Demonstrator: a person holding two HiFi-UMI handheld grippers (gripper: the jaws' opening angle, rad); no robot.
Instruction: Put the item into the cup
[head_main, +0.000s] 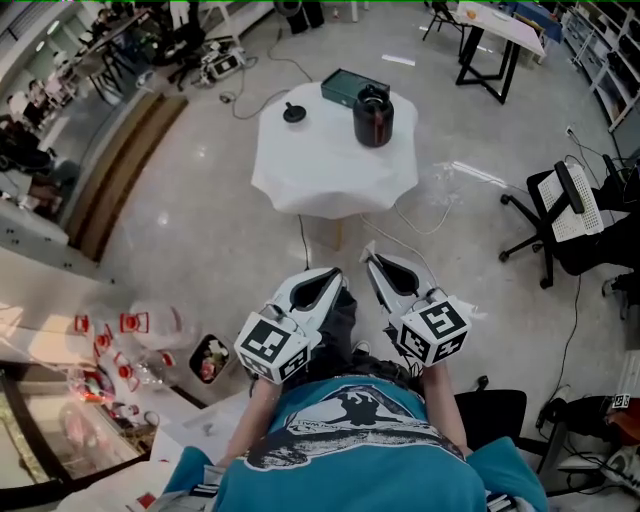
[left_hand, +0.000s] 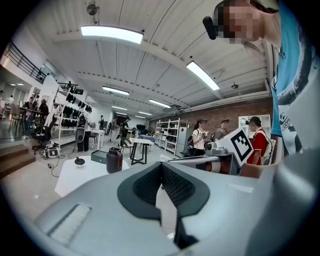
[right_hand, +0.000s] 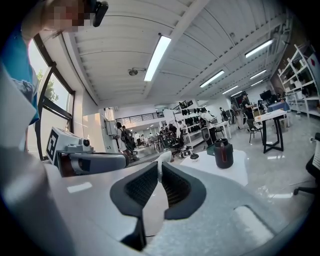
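Note:
A dark cylindrical cup (head_main: 373, 116) with a lid stands on a small table under a white cloth (head_main: 320, 175), well ahead of me. A small black knob-like item (head_main: 293, 112) lies on the cloth to the cup's left. Both grippers are held close to the person's body, far short of the table. My left gripper (head_main: 336, 273) and right gripper (head_main: 368, 259) point forward, jaws together with nothing between them. The left gripper view shows its shut jaws (left_hand: 161, 165), the cup (left_hand: 114, 160) and the item (left_hand: 79, 161). Beyond my right gripper (right_hand: 160, 165) are the cup (right_hand: 223, 153) and the item (right_hand: 194, 156).
A dark green box (head_main: 345, 87) lies on the table behind the cup. Cables run over the floor around the table. An office chair (head_main: 560, 215) stands at the right, a black-legged table (head_main: 495, 45) at the far right, a small bin (head_main: 208, 358) at the lower left.

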